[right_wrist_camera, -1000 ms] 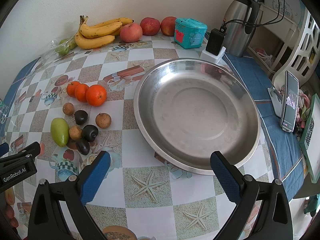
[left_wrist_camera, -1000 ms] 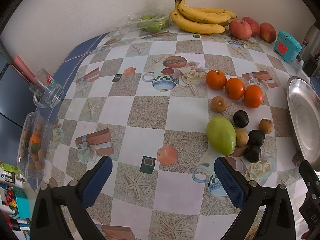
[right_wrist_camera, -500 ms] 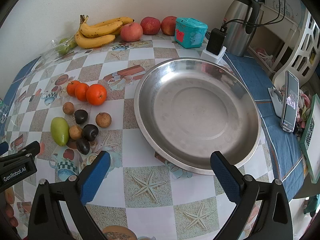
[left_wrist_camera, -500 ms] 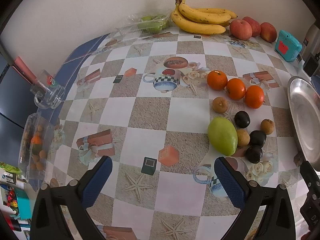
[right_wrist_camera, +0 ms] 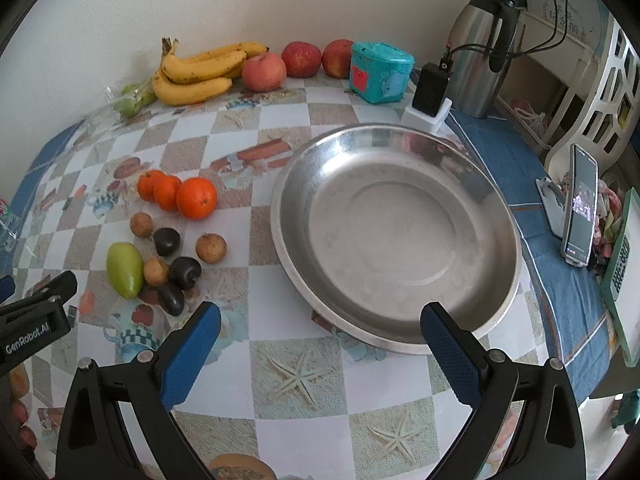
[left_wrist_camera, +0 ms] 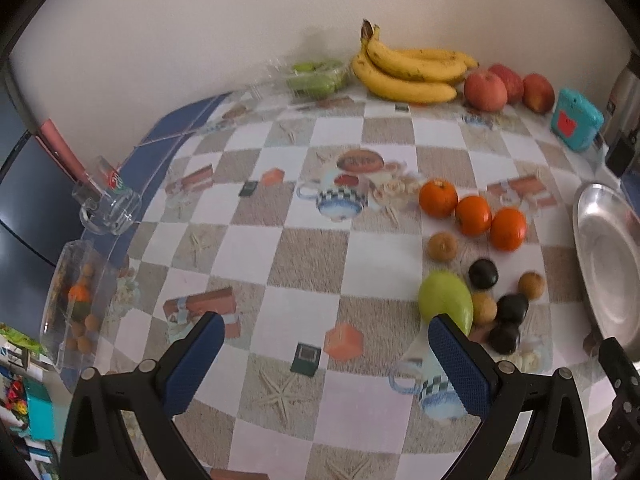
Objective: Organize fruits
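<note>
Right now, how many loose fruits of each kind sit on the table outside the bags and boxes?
Oranges: 3
Small brown fruits: 3
Dark fruits: 3
Green mango: 1
Apples: 3
Banana bunch: 1
Total: 14

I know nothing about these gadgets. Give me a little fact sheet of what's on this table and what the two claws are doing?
Left gripper: open, holding nothing, above the tablecloth
Right gripper: open, holding nothing, near the pan's front edge
Steel pan: nothing in it
Oranges: three in a row, left of the pan
Green mango: beside small brown and dark fruits
Bananas: one bunch by the wall
Apples: three, next to the bananas
Teal tin: right of the apples
Kettle: back right corner
</note>
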